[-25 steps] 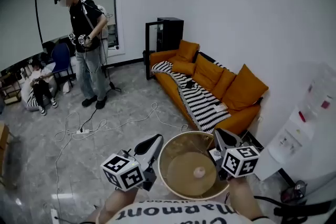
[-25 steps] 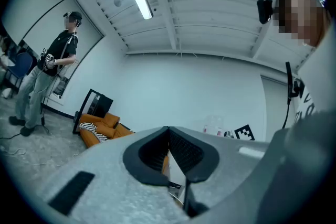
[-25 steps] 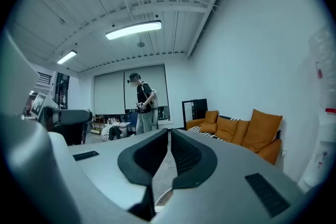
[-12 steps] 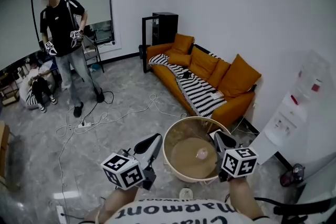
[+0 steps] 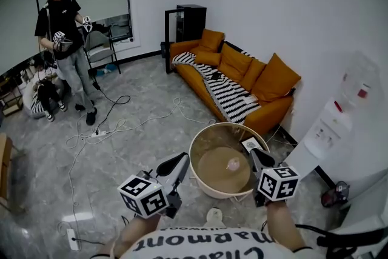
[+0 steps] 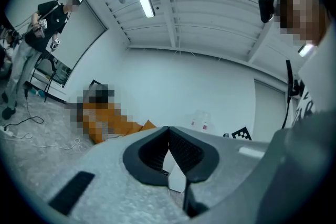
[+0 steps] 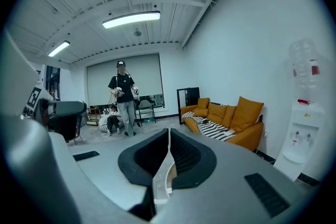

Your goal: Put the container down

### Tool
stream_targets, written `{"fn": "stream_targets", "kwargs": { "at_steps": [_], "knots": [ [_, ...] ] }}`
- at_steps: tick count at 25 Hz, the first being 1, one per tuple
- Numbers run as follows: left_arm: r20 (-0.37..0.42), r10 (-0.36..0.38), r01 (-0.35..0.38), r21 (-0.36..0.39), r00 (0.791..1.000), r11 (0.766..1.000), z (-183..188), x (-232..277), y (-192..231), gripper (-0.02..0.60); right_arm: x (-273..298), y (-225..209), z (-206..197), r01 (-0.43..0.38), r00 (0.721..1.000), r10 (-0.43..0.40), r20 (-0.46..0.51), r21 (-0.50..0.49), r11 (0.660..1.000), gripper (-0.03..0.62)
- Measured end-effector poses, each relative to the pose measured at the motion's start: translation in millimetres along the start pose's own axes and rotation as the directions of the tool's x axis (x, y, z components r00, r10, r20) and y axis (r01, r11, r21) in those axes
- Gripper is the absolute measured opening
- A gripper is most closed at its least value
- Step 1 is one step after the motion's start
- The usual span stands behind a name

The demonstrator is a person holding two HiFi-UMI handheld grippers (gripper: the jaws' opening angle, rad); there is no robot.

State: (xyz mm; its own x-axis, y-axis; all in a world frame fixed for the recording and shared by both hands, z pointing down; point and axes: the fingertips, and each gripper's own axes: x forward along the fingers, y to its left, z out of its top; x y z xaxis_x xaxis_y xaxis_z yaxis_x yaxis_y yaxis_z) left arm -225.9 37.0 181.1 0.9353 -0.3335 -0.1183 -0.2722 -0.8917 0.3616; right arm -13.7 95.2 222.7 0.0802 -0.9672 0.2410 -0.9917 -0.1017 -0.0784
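Container [image 5: 213, 174], a small pinkish lump [image 5: 233, 162] inside, rim pinched by right gripper [image 5: 254, 155]; left gripper [image 5: 181, 160] clenched empty.

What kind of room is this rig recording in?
Likely an office lounge used as a recording space: an orange sofa with a striped throw, a water dispenser against the wall, and cables trailing across the floor near a standing person.

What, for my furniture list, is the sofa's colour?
The sofa is orange; head view shows it best.
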Motion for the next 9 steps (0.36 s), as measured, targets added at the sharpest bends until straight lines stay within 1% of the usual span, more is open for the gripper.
{"fn": "stream_targets", "kwargs": {
  "at_steps": [9],
  "knots": [
    [0.001, 0.012, -0.012, -0.020, 1.000, 1.000, 4.5, 4.4, -0.3, 0.015, -2.3, -2.5, 1.6, -0.001, 1.000, 0.001, -0.022, -0.002, 1.000, 0.023]
  ]
}}
